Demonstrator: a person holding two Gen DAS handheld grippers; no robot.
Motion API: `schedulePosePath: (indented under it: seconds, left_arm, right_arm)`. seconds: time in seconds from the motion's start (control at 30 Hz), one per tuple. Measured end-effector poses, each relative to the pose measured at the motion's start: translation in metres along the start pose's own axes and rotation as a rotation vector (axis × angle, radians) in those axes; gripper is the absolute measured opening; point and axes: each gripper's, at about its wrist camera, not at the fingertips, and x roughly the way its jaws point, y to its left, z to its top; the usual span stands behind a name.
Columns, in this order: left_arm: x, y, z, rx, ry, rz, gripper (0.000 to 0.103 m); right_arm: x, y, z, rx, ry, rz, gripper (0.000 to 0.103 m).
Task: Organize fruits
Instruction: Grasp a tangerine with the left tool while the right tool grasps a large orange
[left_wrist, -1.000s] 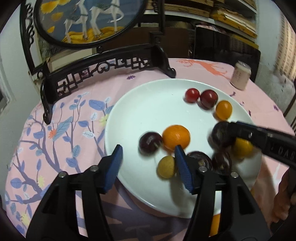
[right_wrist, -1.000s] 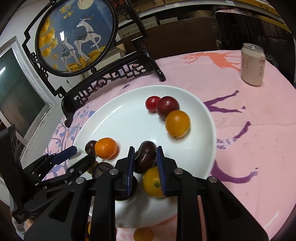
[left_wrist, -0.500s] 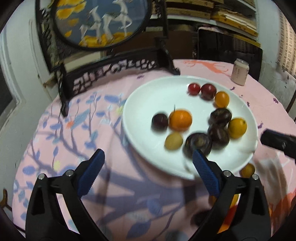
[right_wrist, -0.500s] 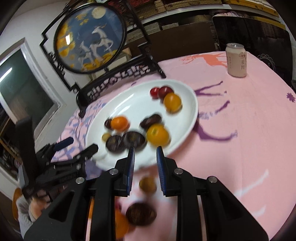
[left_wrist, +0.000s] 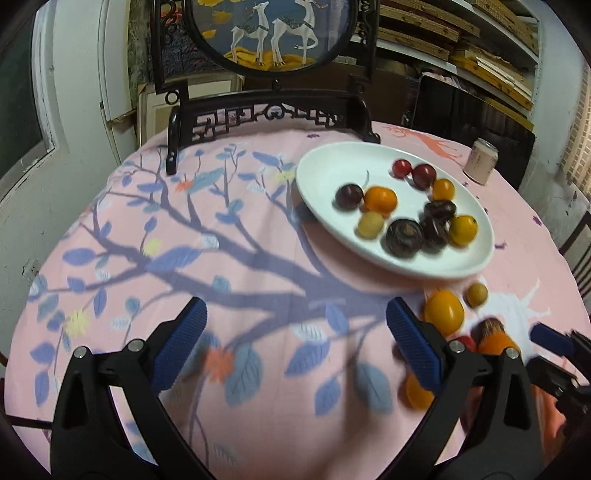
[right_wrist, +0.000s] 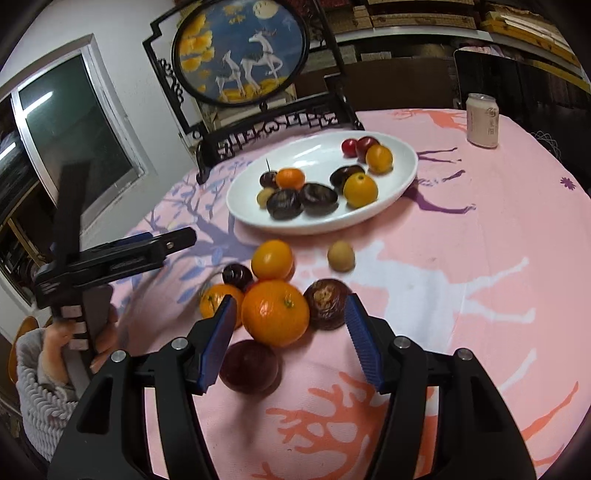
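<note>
A white plate holds several fruits: dark plums, oranges, small red and pale ones. More fruit lies loose on the pink cloth near the front. My right gripper hovers over this pile with its jaws opening. A large orange sits between and just beyond the pads, untouched. A brown wrinkled fruit, a dark red plum and a yellow-orange fruit lie around it. My left gripper stands wide open over bare cloth, left of the pile, holding nothing.
A pale drink can stands at the far right of the round table. A black carved stand with a round deer picture rises behind the plate. A person's hand grips the left tool.
Both grippers have drawn back from the plate toward the table's front. The left jaws spread wide. The right jaws, shut before, have parted, and the loose fruit pile has come into view.
</note>
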Motion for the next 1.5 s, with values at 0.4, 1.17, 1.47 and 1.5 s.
schedulePosePath:
  seconds: [0.4, 1.17, 1.47, 1.5]
  left_arm:
    - [-0.009, -0.018, -0.022, 0.105, 0.022, 0.035, 0.101]
    - [0.002, -0.066, -0.04, 0.314, 0.086, -0.174, 0.086]
    - [0.001, -0.051, -0.032, 0.236, 0.089, -0.238, 0.042]
    - [0.002, -0.044, -0.03, 0.207, 0.09, -0.229, 0.042]
  right_arm:
    - [0.012, 0.004, 0.0, -0.058, 0.009, -0.158, 0.063]
    - [0.001, -0.037, 0.004, 0.19, 0.035, 0.016, 0.064]
    - [-0.01, -0.037, -0.012, 0.2, 0.049, 0.064, 0.064]
    - [-0.013, -0.036, -0.016, 0.196, 0.048, 0.068, 0.064]
